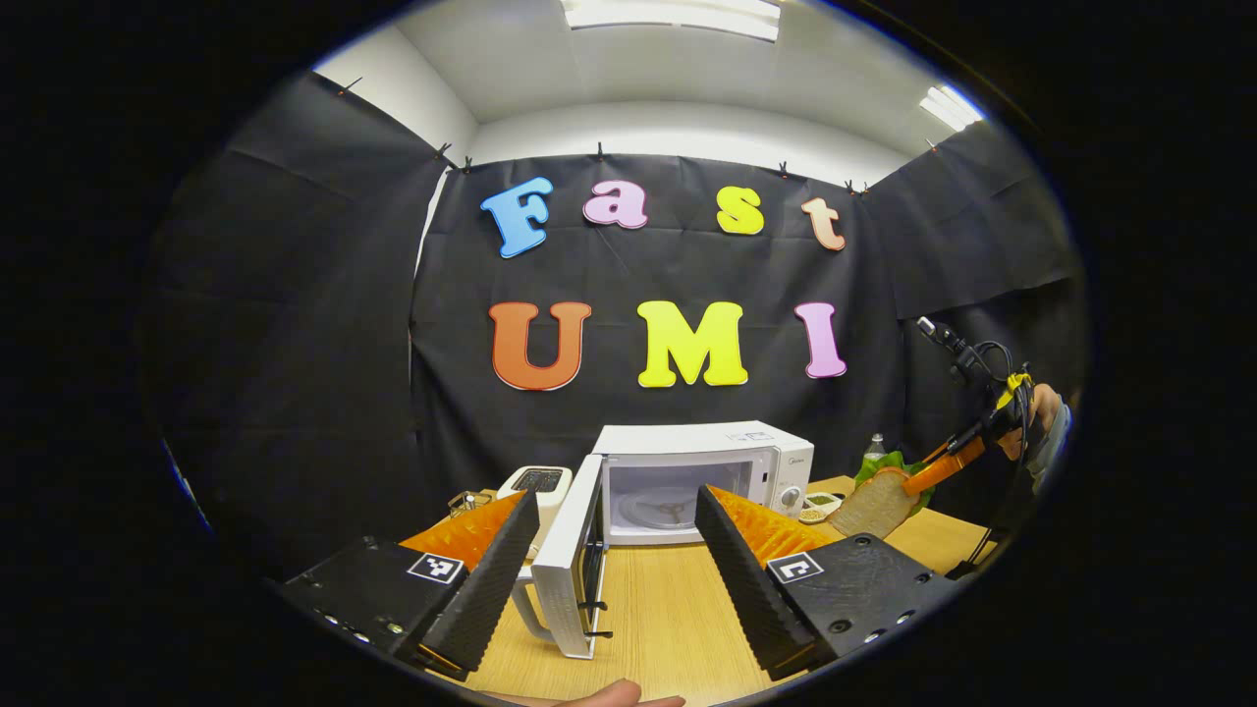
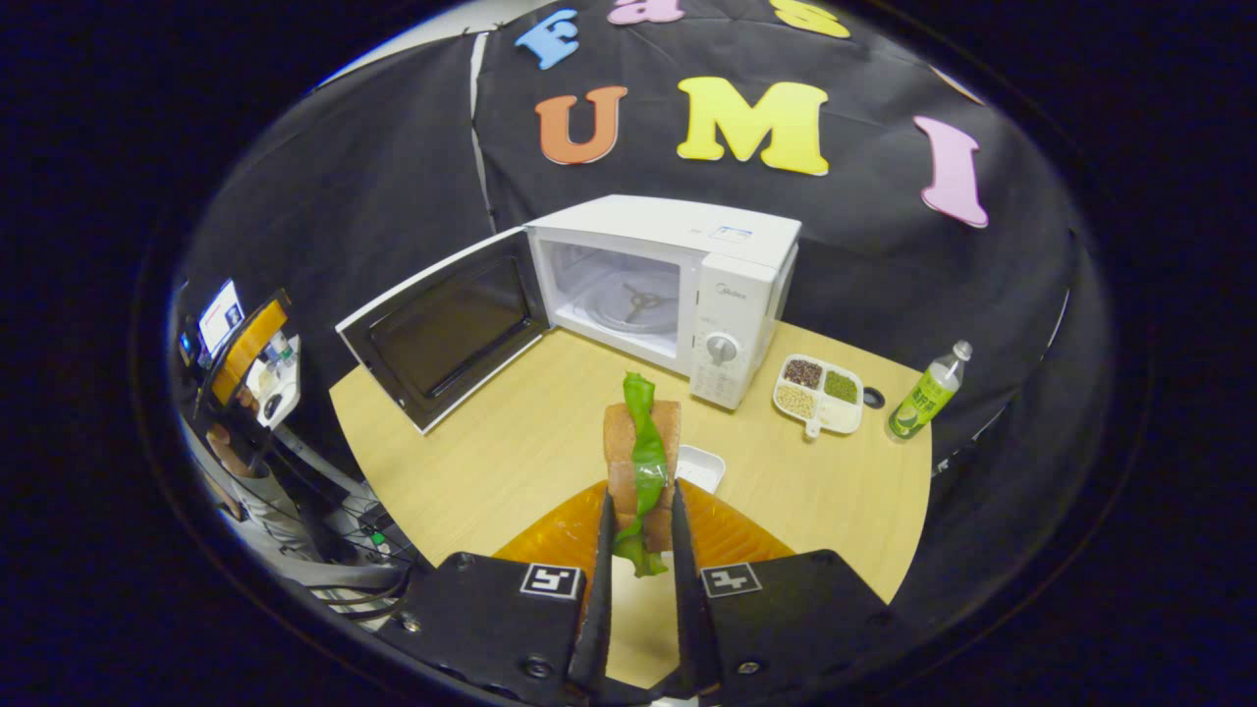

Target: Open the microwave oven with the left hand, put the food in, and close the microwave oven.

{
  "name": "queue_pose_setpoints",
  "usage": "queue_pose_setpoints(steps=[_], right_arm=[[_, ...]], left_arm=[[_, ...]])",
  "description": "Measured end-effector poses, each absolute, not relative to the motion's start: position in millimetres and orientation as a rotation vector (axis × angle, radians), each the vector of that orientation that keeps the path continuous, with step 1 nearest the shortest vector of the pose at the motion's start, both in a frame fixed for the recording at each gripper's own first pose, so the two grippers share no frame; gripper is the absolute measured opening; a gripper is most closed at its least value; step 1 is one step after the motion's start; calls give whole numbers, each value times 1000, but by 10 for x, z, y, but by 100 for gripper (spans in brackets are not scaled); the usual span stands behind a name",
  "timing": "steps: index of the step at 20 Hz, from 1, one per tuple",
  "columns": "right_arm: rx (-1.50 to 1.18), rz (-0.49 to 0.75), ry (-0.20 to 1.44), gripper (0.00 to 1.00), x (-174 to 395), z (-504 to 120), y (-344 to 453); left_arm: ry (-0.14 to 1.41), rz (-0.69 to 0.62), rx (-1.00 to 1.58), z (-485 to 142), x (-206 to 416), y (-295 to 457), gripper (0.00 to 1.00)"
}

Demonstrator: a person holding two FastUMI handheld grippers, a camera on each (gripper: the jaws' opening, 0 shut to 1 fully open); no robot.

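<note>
While pinching sandwich (image 2: 643, 462), right tool (image 2: 638, 560) narrow.

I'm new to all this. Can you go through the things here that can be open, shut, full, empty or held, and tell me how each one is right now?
microwave oven: door swung wide open, cavity empty
sandwich: held up over the table
right gripper: shut on the sandwich
left gripper: open, holding nothing
green bottle: upright, cap on
divided dish: compartments filled
toaster: slots empty

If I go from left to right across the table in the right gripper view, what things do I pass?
Open microwave door → microwave → divided snack tray → green bottle. The sandwich in the right tool hangs in front, so I left it out of the order.
</note>
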State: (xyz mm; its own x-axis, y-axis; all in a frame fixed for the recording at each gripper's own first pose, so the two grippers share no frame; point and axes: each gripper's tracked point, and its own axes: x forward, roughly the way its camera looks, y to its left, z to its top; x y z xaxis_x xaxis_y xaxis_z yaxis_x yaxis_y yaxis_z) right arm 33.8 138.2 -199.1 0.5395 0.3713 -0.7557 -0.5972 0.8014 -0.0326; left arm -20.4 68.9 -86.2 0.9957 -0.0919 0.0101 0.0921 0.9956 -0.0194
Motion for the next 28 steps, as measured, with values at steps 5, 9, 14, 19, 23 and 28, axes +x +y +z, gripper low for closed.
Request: queue_pose_setpoints(steps=[5, 9, 14, 19, 23, 28], right_arm=[[-449, 567, 688, 22, 296, -2048, 1931], [-493, 591, 611, 22, 257, -2218, 2399], [-421, 550, 531, 22, 441, -2426, 2796], [-355, 468, 385, 22, 762, -2516, 3028], [-316, 456, 304, 22, 1002, -2607, 3239], [-248, 404, 246, 22, 1363, -2742, 3497]], left_arm=[[-12, -92, -16, -942, -321, 817, 96], [-2, -71, -34, -1010, -349, 957, 96], [0, -29, -48, -1023, -310, 1120, 96], [50, -4, -46, -1229, -193, 1174, 95], [62, -15, -47, -1342, -98, 1107, 95], [27, -26, -25, -1349, -48, 1098, 95]])
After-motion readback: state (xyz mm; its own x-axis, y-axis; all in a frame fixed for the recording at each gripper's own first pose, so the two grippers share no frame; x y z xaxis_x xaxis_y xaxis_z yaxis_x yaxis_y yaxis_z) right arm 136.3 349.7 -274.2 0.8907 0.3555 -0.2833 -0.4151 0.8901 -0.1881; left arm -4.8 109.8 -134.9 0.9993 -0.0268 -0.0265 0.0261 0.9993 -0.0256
